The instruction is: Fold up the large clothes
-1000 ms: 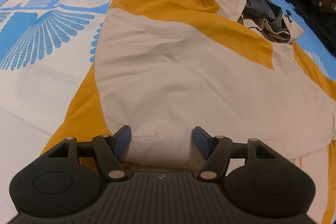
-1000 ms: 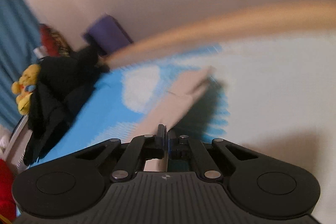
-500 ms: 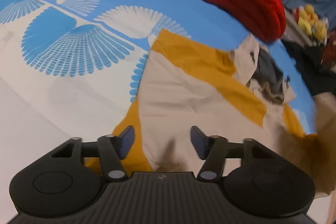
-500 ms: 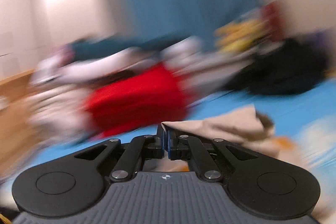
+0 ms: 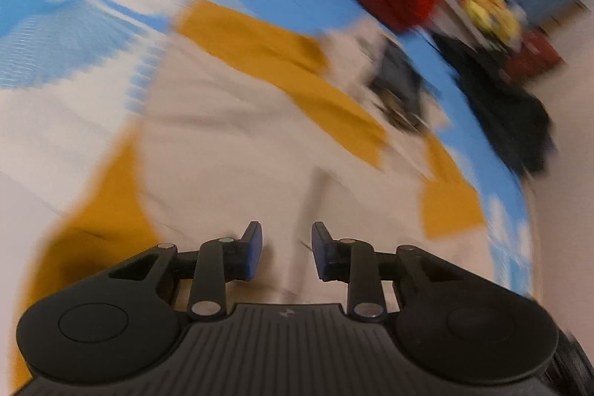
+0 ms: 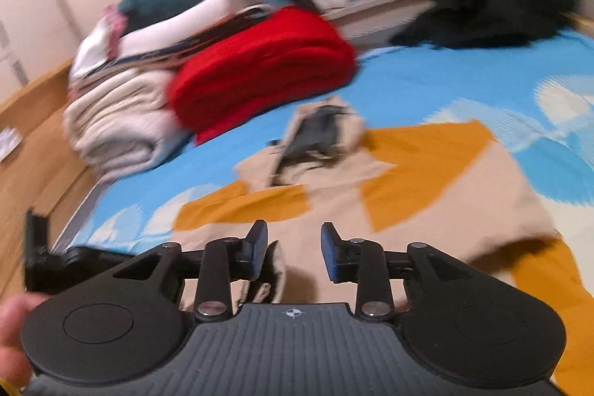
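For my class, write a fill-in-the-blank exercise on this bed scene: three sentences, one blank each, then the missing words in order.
1. The jacket spread on the bed is beige with patches of ____.
2. Beyond the jacket's collar lies a thick folded blanket coloured ____.
3. The right tongs and the left tongs hover over the jacket with their fingers ____, gripping nothing.

Missing words: mustard yellow; red; open

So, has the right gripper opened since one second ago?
Yes. The right gripper was shut on beige cloth; now its jaws stand apart over the jacket, holding nothing.
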{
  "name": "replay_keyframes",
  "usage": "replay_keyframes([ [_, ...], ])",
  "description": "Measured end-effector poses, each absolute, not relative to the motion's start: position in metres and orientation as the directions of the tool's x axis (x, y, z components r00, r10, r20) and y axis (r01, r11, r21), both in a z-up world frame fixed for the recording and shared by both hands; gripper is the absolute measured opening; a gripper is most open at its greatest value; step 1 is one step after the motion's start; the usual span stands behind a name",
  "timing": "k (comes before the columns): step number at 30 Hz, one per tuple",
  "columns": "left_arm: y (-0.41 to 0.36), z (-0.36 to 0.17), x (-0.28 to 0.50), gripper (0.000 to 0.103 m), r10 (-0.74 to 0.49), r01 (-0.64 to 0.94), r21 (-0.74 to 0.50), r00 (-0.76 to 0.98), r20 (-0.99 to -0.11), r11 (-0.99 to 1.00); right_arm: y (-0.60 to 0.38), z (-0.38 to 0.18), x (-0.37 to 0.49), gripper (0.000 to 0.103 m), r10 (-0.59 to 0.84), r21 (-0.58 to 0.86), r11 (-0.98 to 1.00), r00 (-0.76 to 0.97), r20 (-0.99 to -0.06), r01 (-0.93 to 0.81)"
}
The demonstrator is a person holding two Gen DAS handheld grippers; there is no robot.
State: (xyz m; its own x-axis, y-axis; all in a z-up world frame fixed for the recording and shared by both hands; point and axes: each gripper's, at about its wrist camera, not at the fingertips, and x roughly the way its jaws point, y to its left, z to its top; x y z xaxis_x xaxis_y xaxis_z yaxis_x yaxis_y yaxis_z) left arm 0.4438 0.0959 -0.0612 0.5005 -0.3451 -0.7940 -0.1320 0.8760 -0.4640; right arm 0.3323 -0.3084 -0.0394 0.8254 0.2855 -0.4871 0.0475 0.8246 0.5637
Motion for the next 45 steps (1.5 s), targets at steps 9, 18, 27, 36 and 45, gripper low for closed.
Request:
replay_keyframes([
  [9, -0.020, -0.079, 0.424, 0.066, -0.364, 0.210, -0.300, 0.442, -0.820, 0.931, -0.355, -0.128, 0.355, 0.035, 0.257, 0.639, 0.664, 0.684, -0.682, 0.388],
  [18, -0.043, -0.083, 0.424, 0.023, -0.142, 0.167, -0.053, 0.577, -0.804, 0.984, -0.364, -0.163, 0.366, 0.035, 0.328, 0.672, 0.531, 0.605, -0.725, 0.517],
  [27, 0.102, -0.031, 0.411, 0.013, 0.042, -0.377, -0.368, 0.745, -0.666, 0.850, -0.355, -0.154, 0.376, 0.035, 0.346, 0.695, 0.525, 0.623, -0.701, 0.491],
  [36, 0.173, -0.089, 0.436, 0.030, -0.183, -0.553, -0.513, 0.543, -0.819, 0.657, -0.343, -0.161, 0.381, 0.021, 0.361, 0.676, 0.542, 0.587, -0.724, 0.500],
  [45, 0.151, -0.078, 0.441, 0.002, -0.158, -0.404, -0.429, 0.552, -0.819, 0.808, -0.338, -0.156, 0.382, 0.003, 0.335, 0.674, 0.560, 0.613, -0.716, 0.482],
])
